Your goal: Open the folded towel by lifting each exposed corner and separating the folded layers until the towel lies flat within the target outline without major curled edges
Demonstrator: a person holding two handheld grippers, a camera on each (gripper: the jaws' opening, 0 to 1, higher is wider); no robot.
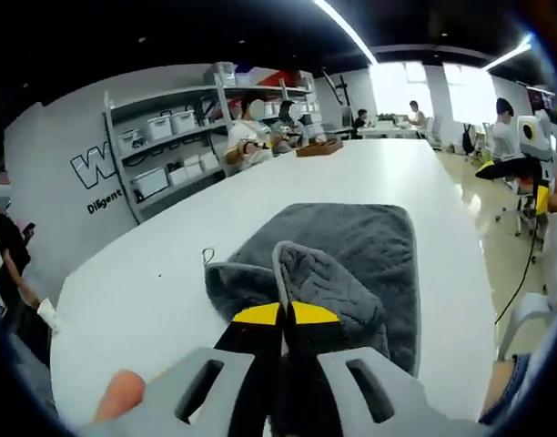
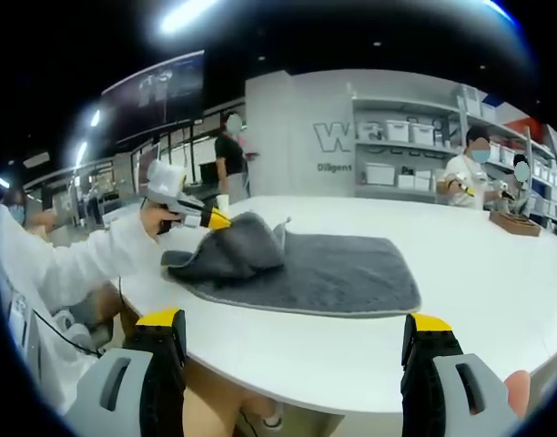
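Item: grey towel, on the white table, its far part spread flat, its near end raised in a bunched fold.

Left gripper: yellow-tipped jaws pressed together, pinching that raised fold; the left gripper view shows the clamp close up. The right gripper view gives the side aspect: the left gripper, held by a white sleeve, lifting the towel off the table.

Right gripper: jaws spread wide, well apart from the towel, apparently short of the table edge.

Background: shelving with bins; seated people.
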